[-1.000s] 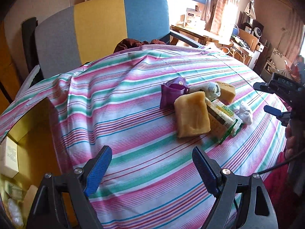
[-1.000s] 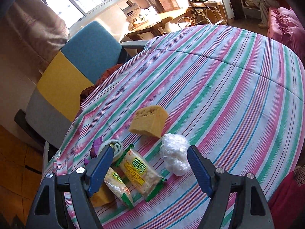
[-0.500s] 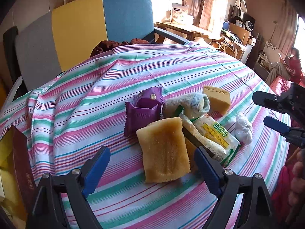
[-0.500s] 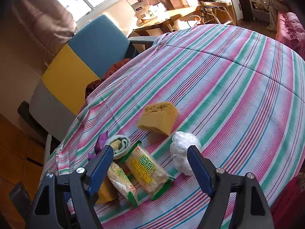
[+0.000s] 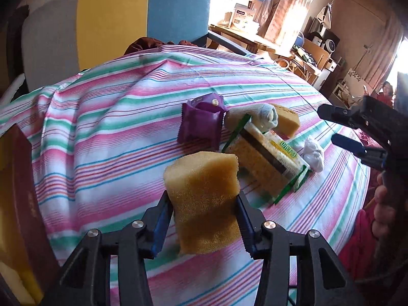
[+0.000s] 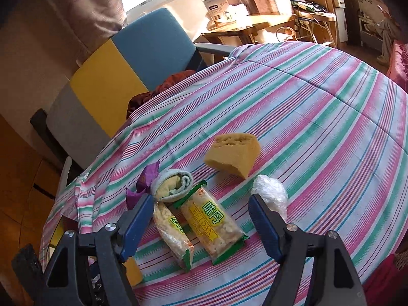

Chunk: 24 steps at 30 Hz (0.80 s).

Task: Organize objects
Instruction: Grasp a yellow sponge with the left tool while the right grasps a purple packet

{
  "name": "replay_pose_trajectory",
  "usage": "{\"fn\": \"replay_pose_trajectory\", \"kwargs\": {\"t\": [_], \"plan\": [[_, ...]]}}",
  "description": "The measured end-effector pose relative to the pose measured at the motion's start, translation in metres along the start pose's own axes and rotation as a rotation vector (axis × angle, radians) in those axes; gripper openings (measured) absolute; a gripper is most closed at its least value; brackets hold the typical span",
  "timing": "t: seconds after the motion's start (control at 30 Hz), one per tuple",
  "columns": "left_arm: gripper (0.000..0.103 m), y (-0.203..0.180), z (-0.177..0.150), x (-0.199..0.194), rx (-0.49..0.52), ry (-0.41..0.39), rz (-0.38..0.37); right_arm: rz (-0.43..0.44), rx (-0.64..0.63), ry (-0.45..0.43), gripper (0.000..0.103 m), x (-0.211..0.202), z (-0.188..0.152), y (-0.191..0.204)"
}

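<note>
My left gripper (image 5: 202, 213) is shut on a yellow sponge (image 5: 204, 199) and holds it just above the striped tablecloth (image 5: 102, 137). Behind it lie a purple packet (image 5: 201, 125), two snack bars in green-edged wrappers (image 5: 270, 158), a rolled sock (image 5: 265, 114), a second sponge (image 5: 287, 121) and a white plastic wad (image 5: 313, 153). My right gripper (image 6: 199, 219) is open and empty above the snack bars (image 6: 211, 221), with the sock (image 6: 172, 185), second sponge (image 6: 233, 153) and plastic wad (image 6: 270, 191) ahead of it.
A dark red box with a yellow inside (image 5: 17, 204) stands at the table's left edge. A grey, yellow and blue chair (image 5: 114, 17) stands behind the table with dark cloth (image 5: 148, 46) on its seat. Desks and clutter fill the far right.
My left gripper has closed on the near yellow sponge and lifted it off the cloth. My right gripper has moved slightly closer to the snack bars and stays open.
</note>
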<state>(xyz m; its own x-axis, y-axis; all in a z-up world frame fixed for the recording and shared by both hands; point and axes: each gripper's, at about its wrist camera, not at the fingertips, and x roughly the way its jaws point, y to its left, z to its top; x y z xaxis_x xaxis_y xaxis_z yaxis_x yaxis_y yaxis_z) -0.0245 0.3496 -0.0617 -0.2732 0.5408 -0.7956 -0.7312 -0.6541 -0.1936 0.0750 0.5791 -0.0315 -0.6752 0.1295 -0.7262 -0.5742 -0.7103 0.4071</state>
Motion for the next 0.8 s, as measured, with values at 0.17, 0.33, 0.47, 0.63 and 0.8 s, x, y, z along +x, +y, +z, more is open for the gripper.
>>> {"fn": "replay_pose_trajectory", "kwargs": {"t": [0.17,0.33,0.47,0.63,0.8], "plan": [[0.049,0.022,-0.031,-0.035,-0.015,0.004,-0.001,0.052,-0.175,0.060,0.062,0.010,-0.011,0.040],[0.049,0.031,-0.048,-0.064,-0.010,-0.024,-0.001,0.089,-0.397,0.138,0.055,0.027,-0.022,0.097],[0.049,0.033,-0.056,-0.080,0.002,-0.045,-0.014,0.045,-0.736,0.233,0.055,0.060,-0.033,0.150],[0.049,0.038,-0.062,-0.094,-0.005,-0.070,-0.036,-0.072,-1.011,0.331,0.055,0.106,-0.034,0.172],[0.049,0.045,-0.062,-0.099,-0.030,-0.080,-0.051,-0.124,-1.099,0.417,0.055,0.142,-0.034,0.175]]}}
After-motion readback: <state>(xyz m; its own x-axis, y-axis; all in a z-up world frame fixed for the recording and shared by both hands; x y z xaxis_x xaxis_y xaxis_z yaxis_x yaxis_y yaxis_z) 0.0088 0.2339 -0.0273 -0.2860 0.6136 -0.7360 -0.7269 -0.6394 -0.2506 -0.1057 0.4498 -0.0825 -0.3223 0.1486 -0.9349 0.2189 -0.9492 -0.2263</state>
